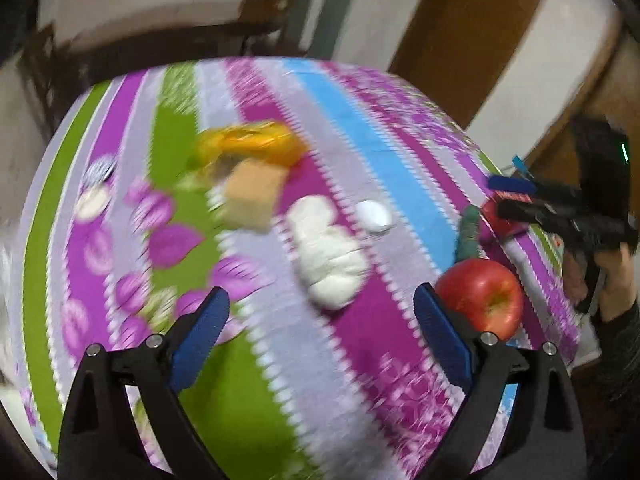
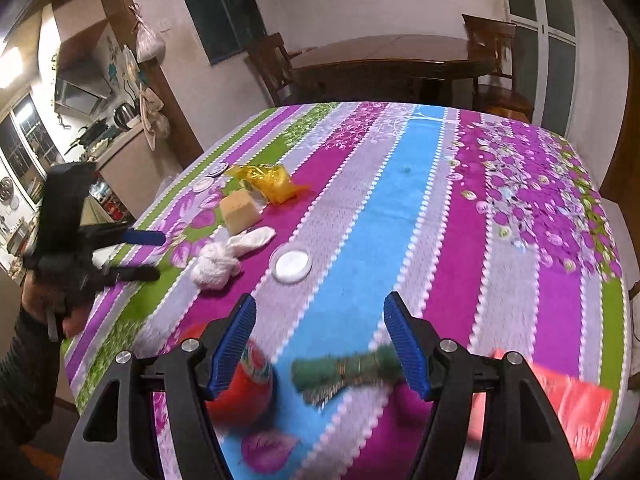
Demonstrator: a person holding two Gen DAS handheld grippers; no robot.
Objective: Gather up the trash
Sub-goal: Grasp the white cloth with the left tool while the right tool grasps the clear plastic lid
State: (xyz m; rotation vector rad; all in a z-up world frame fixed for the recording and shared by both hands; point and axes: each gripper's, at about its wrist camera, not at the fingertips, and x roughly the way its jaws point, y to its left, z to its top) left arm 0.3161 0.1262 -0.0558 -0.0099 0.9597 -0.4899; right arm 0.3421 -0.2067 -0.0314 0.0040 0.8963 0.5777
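My left gripper [image 1: 320,300] hangs open over the striped tablecloth [image 1: 360,360], nothing between its blue pads. Just ahead lies a crumpled white cloth [image 1: 328,256], then a white round lid [image 1: 374,216], a tan sponge block [image 1: 252,194] and a yellow wrapper [image 1: 256,142]. A red apple [image 1: 484,296] sits by its right finger. My right gripper [image 2: 320,304] is open too, over a green scouring pad [image 2: 348,368] that lies low between its fingers, unpressed. The apple [image 2: 240,392] is behind its left finger, and a red wrapper [image 2: 568,404] lies at the right.
Two small round caps [image 2: 218,169] lie near the table's far left edge. A dark wooden table with chairs [image 2: 384,64] stands behind, and a kitchen counter [image 2: 120,148] is at the left. A hand and sleeve [image 2: 24,344] hold the left gripper [image 2: 154,254] at the table edge.
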